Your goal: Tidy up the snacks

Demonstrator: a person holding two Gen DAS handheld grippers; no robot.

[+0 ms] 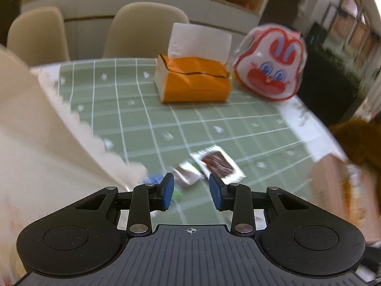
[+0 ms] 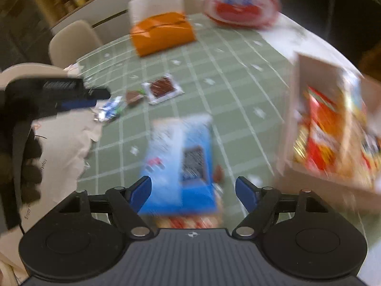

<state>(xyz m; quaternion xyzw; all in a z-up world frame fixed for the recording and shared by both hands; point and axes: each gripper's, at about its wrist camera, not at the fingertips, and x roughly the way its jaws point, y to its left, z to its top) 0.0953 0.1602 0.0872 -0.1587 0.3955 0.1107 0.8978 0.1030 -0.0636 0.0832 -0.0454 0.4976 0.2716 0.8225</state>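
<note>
Landmark taken as the orange tissue box (image 1: pixel 194 79), set at the far end of the green checked tablecloth (image 1: pixel 142 119).

Left gripper (image 1: pixel 191 191): jaws parted, nothing seen between the blue pads; only cloth shows in the gap. In the right wrist view it appears as a dark shape (image 2: pixel 78 97) at the left edge, well on the near side of the tissue box.

Right gripper (image 2: pixel 193 194): jaws stand wide apart. A blue snack packet (image 2: pixel 181 164) is seen between them, blurred; the pads are not pressed on it. Whether it rests on the cloth cannot be told.

Small snacks on the near side of the tissue box: a clear-framed brown packet (image 1: pixel 218 164), a smaller brown one (image 1: pixel 188 174) just beside it, and a blue-and-white wrapper (image 2: pixel 110 110) nearest the left gripper.

Right of the tissue box, just beside it: a red-and-white rabbit-face bag (image 1: pixel 270 64).

Nearer and far right of the tissue box: a pale storage box (image 2: pixel 316 90) with red and yellow snack bags (image 2: pixel 326 131) standing inside.

Left of the snacks: a cream cloth bag (image 2: pixel 64 143), lying partly over the tablecloth.
</note>
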